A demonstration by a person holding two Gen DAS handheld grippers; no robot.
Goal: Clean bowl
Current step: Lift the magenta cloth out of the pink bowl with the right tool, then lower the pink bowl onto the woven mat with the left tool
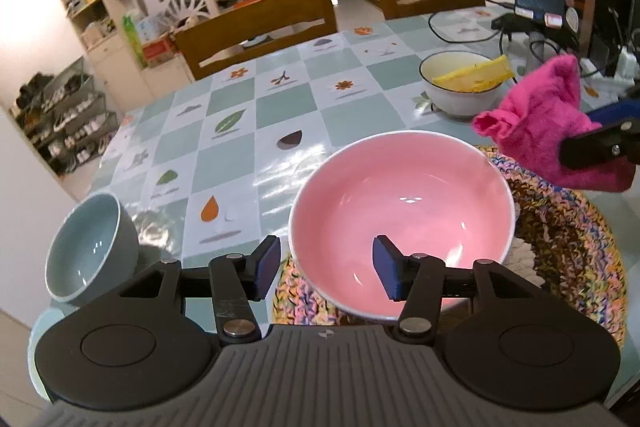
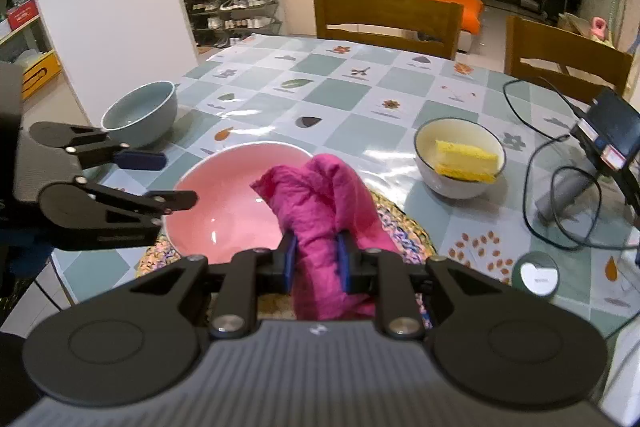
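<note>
The pink bowl (image 1: 402, 223) is seen resting on a multicoloured woven mat (image 1: 560, 227) on the chequered worktop (image 1: 240, 115). The left gripper (image 1: 326, 273) is held with its jaws wide apart and nothing between them; the near rim of the bowl lies within the gap, one blue pad outside the rim and the other over the pink interior. Whether either pad touches the bowl cannot be told.

The right gripper (image 2: 317, 261) is closed firmly on a magenta cloth (image 2: 328, 203), which is bunched between the blue pads and stands up ahead of them. The cloth is held above the bowl's right side, partly over the mat; contact with the bowl cannot be confirmed.

A grey-blue bowl (image 1: 90, 245) is noted to the left of the left jaws, tilted in that view. A white bowl (image 2: 460, 157) holding a yellow sponge (image 2: 466, 159) is set ahead and to the right of the right jaws, apart from the mat. Black cables (image 2: 560, 195) and a small screen device (image 2: 610, 133) are noted farther right.
</note>
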